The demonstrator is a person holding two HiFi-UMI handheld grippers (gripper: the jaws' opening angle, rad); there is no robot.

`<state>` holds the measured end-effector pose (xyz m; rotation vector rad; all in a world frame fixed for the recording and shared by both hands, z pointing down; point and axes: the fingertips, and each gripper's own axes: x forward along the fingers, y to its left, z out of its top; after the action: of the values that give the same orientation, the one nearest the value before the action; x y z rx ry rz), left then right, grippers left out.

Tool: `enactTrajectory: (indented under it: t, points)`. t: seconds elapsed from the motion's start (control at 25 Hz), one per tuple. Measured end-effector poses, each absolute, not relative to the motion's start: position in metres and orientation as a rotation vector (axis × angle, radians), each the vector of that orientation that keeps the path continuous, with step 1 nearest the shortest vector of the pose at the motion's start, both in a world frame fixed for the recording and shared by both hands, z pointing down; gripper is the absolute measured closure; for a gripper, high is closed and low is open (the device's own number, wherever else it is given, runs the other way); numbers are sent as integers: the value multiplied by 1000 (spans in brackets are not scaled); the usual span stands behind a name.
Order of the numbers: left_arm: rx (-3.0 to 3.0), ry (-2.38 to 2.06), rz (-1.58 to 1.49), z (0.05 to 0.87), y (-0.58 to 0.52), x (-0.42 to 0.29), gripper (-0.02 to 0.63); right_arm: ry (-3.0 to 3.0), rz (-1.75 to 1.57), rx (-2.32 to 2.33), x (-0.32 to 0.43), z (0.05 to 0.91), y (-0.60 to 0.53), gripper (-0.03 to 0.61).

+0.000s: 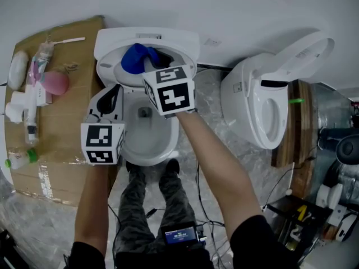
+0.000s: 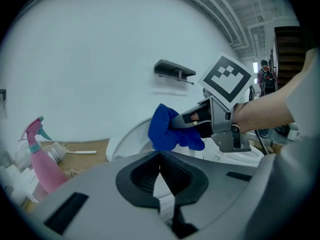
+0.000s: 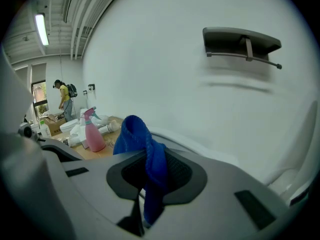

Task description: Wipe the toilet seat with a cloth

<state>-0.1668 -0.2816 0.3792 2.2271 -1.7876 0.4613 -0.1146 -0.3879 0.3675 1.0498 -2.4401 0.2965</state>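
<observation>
Blue fabric cloth [image 3: 143, 146], bunched, upper centre of head view over rear rim of white ceramic toilet [image 1: 105, 67]. We judge it soft, light and limp; best gripped at fold. Right gripper [image 3: 149, 176] is clenched on it. Left gripper [image 2: 160, 176] is pinched closed, empty.

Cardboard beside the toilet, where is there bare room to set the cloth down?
The bare patch is the middle of the cardboard, bordered by the pink spray bottle above, the green-capped bottle at lower left and the toilet to the right. Its left edge is crowded.
</observation>
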Motion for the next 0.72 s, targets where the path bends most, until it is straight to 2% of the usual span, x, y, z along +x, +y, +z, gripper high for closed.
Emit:
enactTrajectory:
  t: [0.32,0.72]
  points:
    - [2353,-1772,562,357,-298,-153,601,-2471,256,1041,-90,356,-376,512]
    - [2569,-1665,898,326,-341,-121,601,-2497,263,1110,-30,319,-380,512]
